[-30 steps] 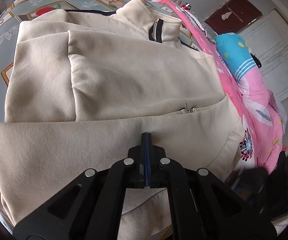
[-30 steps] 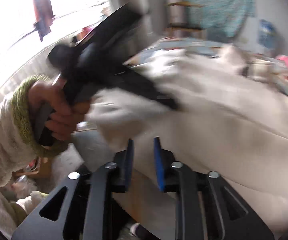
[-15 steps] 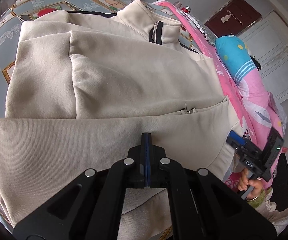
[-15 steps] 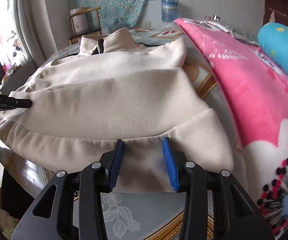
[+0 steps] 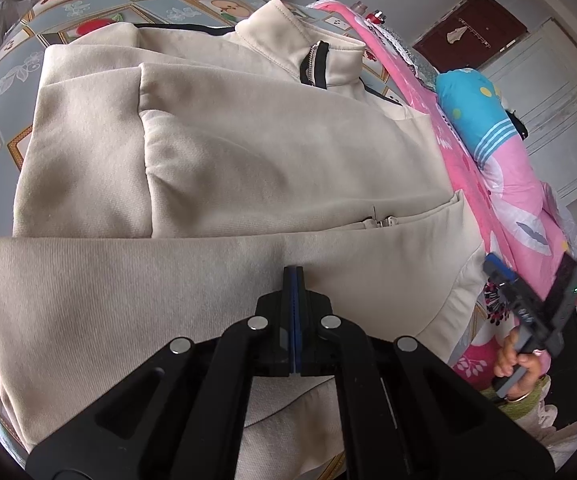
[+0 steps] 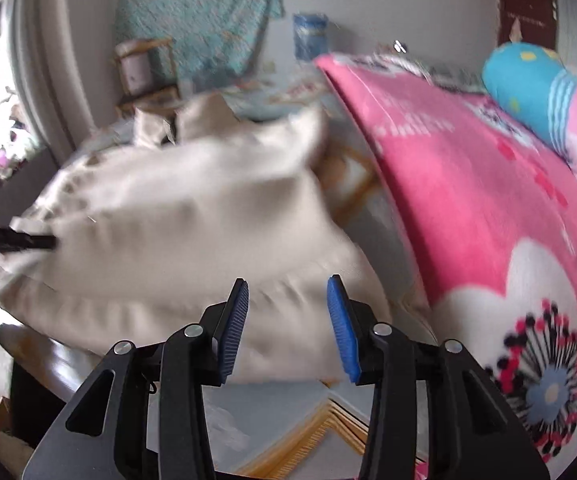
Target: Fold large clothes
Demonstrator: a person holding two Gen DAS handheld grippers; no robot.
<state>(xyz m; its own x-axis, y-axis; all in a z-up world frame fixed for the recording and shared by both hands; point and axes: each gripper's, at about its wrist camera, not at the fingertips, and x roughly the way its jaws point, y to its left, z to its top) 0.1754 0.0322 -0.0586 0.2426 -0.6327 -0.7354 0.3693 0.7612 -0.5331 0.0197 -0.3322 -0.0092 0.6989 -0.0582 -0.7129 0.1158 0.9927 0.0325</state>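
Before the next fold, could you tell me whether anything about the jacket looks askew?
Nothing stands out: the cream jacket lies flat on the bed, one sleeve folded across the front, collar zipped, beside the pink blanket.

Pink blanket walls off the frame's right, bare patterned sheet open at lower centre, jacket filling the middle
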